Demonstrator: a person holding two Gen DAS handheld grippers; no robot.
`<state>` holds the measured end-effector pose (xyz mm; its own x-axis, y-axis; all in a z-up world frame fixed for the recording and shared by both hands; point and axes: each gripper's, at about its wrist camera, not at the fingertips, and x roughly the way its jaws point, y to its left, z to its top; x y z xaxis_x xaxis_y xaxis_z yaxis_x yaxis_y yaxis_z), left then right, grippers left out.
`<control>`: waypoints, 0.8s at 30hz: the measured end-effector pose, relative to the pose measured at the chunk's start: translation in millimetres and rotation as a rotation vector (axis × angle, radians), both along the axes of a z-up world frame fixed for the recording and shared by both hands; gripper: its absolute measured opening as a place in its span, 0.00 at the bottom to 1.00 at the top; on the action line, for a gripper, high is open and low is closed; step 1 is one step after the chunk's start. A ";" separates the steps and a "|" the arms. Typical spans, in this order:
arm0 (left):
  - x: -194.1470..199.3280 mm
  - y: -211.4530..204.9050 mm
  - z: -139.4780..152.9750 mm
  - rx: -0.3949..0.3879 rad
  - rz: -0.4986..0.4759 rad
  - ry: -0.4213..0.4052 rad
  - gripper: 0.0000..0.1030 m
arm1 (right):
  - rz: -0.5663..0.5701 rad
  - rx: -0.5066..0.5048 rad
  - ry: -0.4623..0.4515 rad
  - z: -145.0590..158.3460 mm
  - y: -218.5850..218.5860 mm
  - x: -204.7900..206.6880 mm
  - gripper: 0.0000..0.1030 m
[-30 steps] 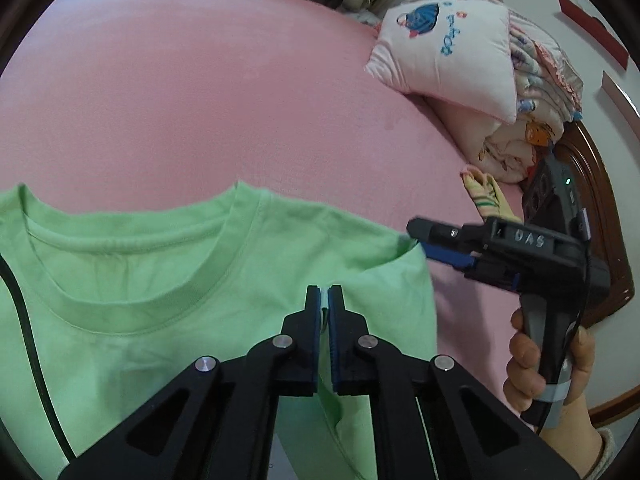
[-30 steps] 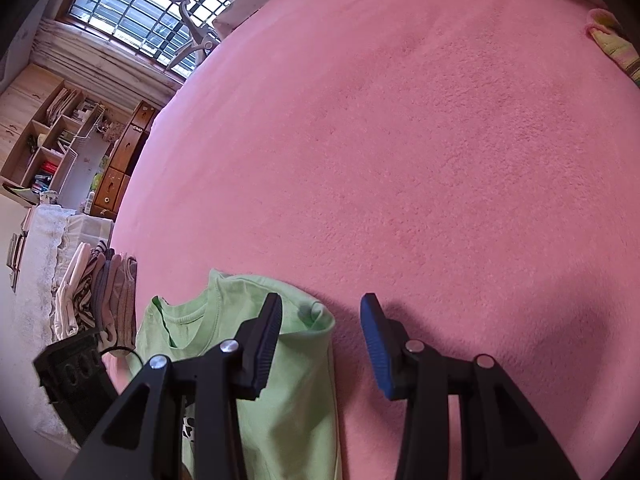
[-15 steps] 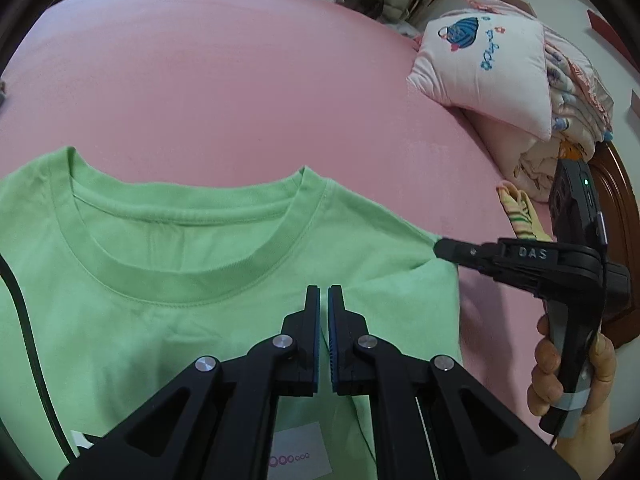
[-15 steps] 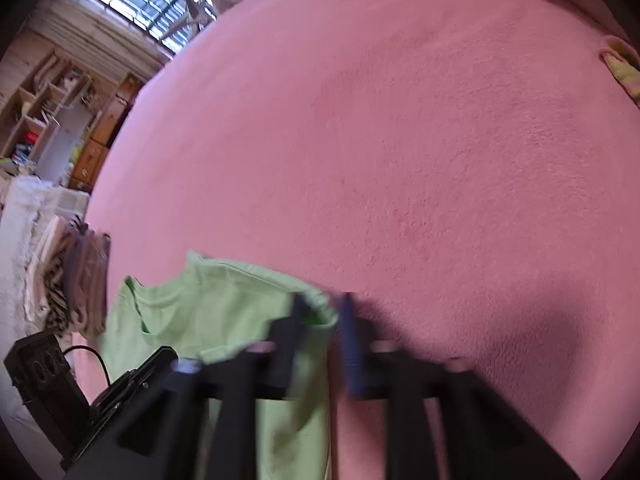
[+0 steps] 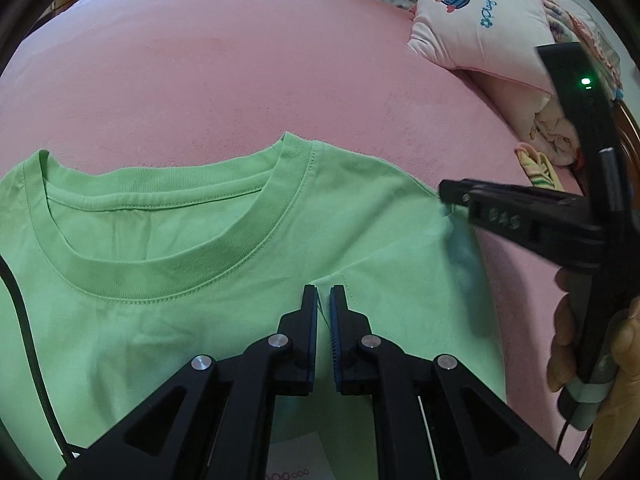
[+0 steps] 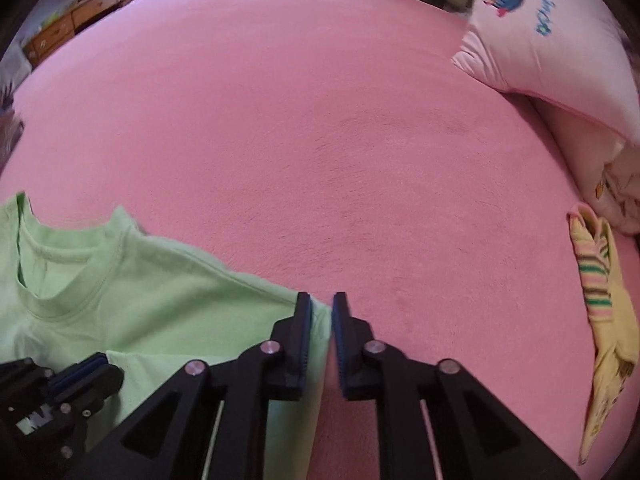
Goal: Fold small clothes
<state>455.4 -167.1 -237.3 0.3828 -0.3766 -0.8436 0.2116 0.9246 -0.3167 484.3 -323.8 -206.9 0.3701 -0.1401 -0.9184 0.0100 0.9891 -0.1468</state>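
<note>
From my left wrist view, the green T-shirt [image 5: 192, 264] runs off the left and bottom edges, so I can't see its sleeves or hem. A white label [image 5: 296, 460] near the bottom is cut off, its print too small to read. The left hand-held gripper [image 5: 323, 296] covers the cloth beneath it; I can't tell whether the pads pinch a fold. In the right wrist view, the right hand-held gripper [image 6: 320, 304] hides the shirt's edge, and the striped yellow garment [image 6: 604, 320] is blurred and cropped at right.
</note>
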 end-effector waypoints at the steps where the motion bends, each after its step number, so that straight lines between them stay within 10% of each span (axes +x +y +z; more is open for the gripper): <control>1: -0.4 -1.1 1.1 0.012 -0.005 -0.002 0.04 | -0.019 -0.007 -0.025 7.2 -8.2 -4.2 0.29; 6: -8.2 -2.5 11.0 0.040 0.009 0.012 0.08 | -0.052 0.081 -0.052 33.2 -34.7 -34.1 0.33; 13: -43.5 14.9 56.8 0.075 0.031 -0.006 0.41 | -0.045 0.189 -0.051 76.8 -20.9 -94.7 0.33; 18: -93.6 36.8 123.8 0.113 0.070 -0.096 0.72 | -0.058 0.285 -0.066 123.3 -1.0 -135.9 0.33; 24: -153.8 70.7 198.8 0.119 0.108 -0.167 0.83 | -0.031 0.326 -0.133 193.9 34.5 -188.3 0.33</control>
<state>301.7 -96.4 -38.5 0.5537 -0.2271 -0.8012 0.1497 0.9736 -0.1725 296.0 -289.2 -13.1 0.4893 0.1398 -0.8608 0.0381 0.9827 0.1813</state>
